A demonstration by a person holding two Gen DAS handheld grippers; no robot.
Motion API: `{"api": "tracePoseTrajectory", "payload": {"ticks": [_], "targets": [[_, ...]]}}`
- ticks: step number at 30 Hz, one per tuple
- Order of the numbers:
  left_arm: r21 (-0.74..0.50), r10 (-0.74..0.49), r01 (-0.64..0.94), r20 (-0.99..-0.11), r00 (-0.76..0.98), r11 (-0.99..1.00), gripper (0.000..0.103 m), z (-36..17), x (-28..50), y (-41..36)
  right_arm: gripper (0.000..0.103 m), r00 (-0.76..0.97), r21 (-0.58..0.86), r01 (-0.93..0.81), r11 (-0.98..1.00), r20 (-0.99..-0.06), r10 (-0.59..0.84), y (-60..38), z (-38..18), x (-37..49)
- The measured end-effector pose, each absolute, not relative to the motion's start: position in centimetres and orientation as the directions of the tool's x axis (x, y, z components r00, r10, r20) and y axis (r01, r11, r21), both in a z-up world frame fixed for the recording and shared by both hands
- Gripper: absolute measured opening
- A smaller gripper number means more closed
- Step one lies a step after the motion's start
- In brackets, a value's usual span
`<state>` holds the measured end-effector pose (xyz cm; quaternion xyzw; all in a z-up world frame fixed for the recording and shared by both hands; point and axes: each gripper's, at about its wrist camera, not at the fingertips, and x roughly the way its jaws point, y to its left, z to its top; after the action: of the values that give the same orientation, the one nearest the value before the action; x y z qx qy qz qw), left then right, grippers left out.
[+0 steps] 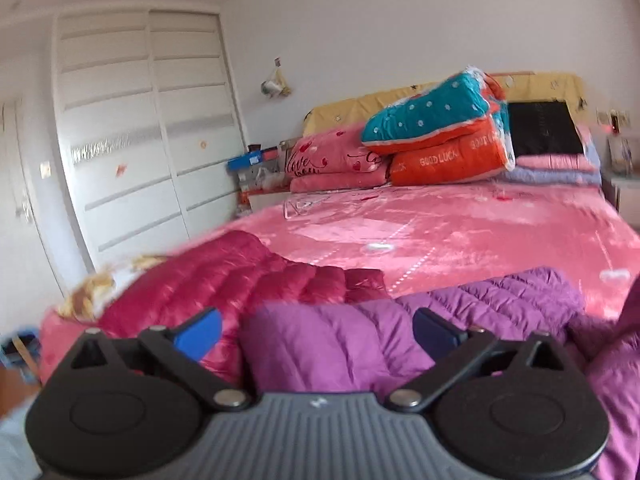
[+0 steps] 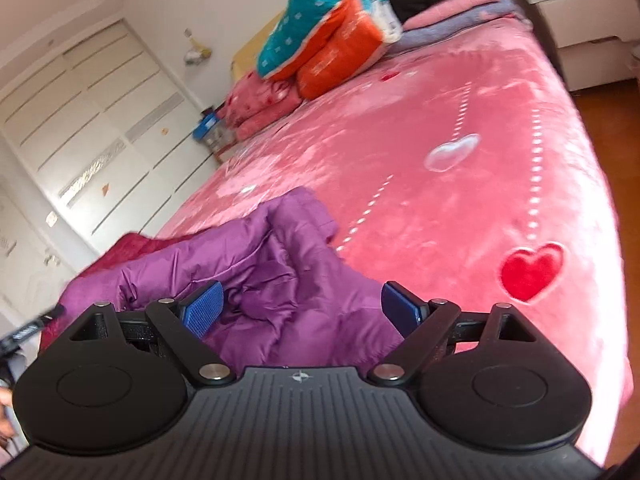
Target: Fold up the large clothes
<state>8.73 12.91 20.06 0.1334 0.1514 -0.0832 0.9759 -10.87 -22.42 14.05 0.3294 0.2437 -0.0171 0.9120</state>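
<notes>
A purple quilted jacket lies crumpled at the near edge of the pink bed. My left gripper hovers just above the jacket, jaws wide apart, and its blue pads press on nothing. A crimson quilted jacket lies to the left of the purple one. In the right wrist view the purple jacket is bunched below my right gripper, which is open, with only loose fabric seen between its fingers. A strip of the crimson jacket shows behind the purple one.
Folded quilts and pillows are piled at the bed's head. A white wardrobe fills the left wall. A white nightstand stands right of the bed on a wooden floor. The bedspread stretches beyond the jackets.
</notes>
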Motion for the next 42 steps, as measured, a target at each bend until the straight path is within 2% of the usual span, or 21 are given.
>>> {"api": "tracePoseTrajectory", "payload": {"ticks": [3,5,8,10,13,15,20,24,29,31,33,34,36,39,42], "targets": [[0.213,-0.151,0.234,-0.344,0.927,0.949,0.101,21.1,6.8,13.3,0.103,0.858,0.575,0.179,0.798,-0.488,0.159,-21.5,13.9,-9.2],[0.188,-0.202,0.280,-0.352,0.914,0.941,0.101,21.6,4.5,13.0,0.099,0.846,0.572,0.176,0.801,-0.503,0.174,-21.0,13.9,-8.2],[0.120,-0.322,0.394,-0.388,0.863,0.911,0.101,21.2,-0.2,12.1,0.076,0.836,0.562,0.184,0.806,-0.521,0.172,-20.1,14.0,-7.2],[0.087,-0.393,0.467,-0.421,0.818,0.880,0.100,20.3,-3.3,11.1,0.055,0.832,0.549,0.193,0.813,-0.531,0.161,-19.7,14.3,-7.1],[0.041,-0.487,0.570,-0.475,0.734,0.820,0.099,18.0,-8.1,9.3,0.040,0.829,0.524,0.204,0.827,-0.542,0.139,-19.1,15.1,-7.9],[0.039,-0.509,0.608,-0.506,0.696,0.793,0.099,16.3,-10.4,8.2,0.036,0.830,0.502,0.209,0.839,-0.544,0.119,-18.7,15.4,-8.9],[0.131,-0.505,0.664,-0.548,0.667,0.736,0.098,13.2,-14.5,4.8,0.032,0.845,0.487,0.229,0.843,-0.529,0.075,-18.0,16.6,-11.7],[0.247,-0.418,0.596,-0.515,0.749,0.764,0.097,12.5,-15.1,3.5,0.030,0.867,0.489,0.222,0.844,-0.495,0.058,-17.3,18.0,-15.2],[0.269,-0.345,0.542,-0.533,0.773,0.796,0.094,11.1,-13.8,3.3,0.027,0.891,0.480,0.187,0.857,-0.450,0.058,-15.9,19.5,-19.6],[0.281,-0.321,0.523,-0.535,0.782,0.805,0.086,10.7,-13.9,3.3,0.026,0.900,0.490,0.172,0.854,-0.430,0.066,-15.4,20.1,-21.5],[0.287,-0.308,0.509,-0.531,0.789,0.811,0.070,10.6,-14.1,3.3,0.024,0.908,0.492,0.158,0.856,-0.414,0.071,-15.0,20.6,-23.3],[0.283,-0.304,0.502,-0.528,0.793,0.817,0.066,10.7,-14.2,3.5,0.024,0.910,0.492,0.151,0.857,-0.408,0.074,-14.9,20.6,-23.5],[0.255,-0.301,0.481,-0.520,0.799,0.839,0.048,11.2,-14.5,4.1,0.022,0.917,0.490,0.135,0.861,-0.392,0.079,-14.5,21.2,-24.5],[0.192,-0.301,0.447,-0.510,0.806,0.874,0.031,12.1,-14.9,5.3,0.021,0.930,0.465,0.118,0.878,-0.361,0.067,-14.0,22.5,-26.4],[0.167,-0.274,0.395,-0.485,0.831,0.903,0.025,13.1,-15.0,6.8,0.020,0.939,0.418,0.100,0.903,-0.341,0.053,-13.3,23.5,-27.7]]}}
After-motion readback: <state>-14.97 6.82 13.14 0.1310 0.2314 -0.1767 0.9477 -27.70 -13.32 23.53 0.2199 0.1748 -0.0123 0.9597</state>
